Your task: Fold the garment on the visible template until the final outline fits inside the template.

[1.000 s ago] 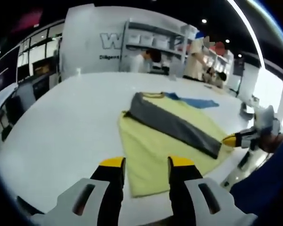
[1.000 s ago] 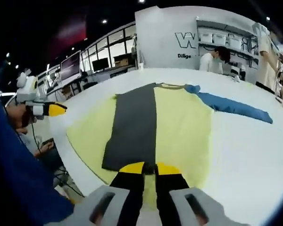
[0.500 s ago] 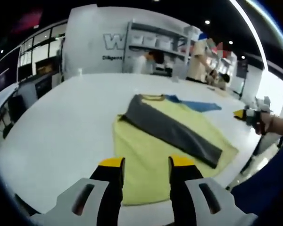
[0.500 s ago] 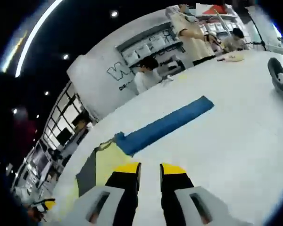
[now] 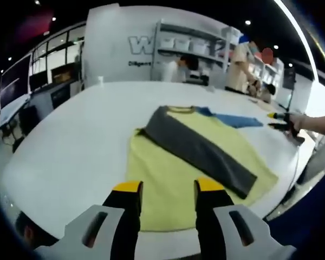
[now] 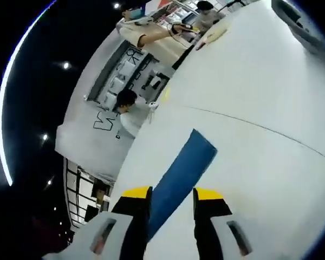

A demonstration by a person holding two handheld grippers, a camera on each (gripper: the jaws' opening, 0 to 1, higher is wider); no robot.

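The left gripper has its 2 yellow-tipped jaws apart with nothing between them, hanging over the near edge of the yellow template. That template lies flat on the white worktop. On it rests the garment: a grey side panel folded over and running diagonally across the yellow body, with a blue sleeve stretched out past the template's far corner onto the bare worktop.

The right gripper also has its 2 jaws apart and empty, poised just over the near end of the blue sleeve, which runs away from the jaws as a long flat strip on the worktop. In the left gripper view the right gripper shows at the right edge, held in a hand beside the sleeve's end.

Beyond the worktop stand white shelves and several people.
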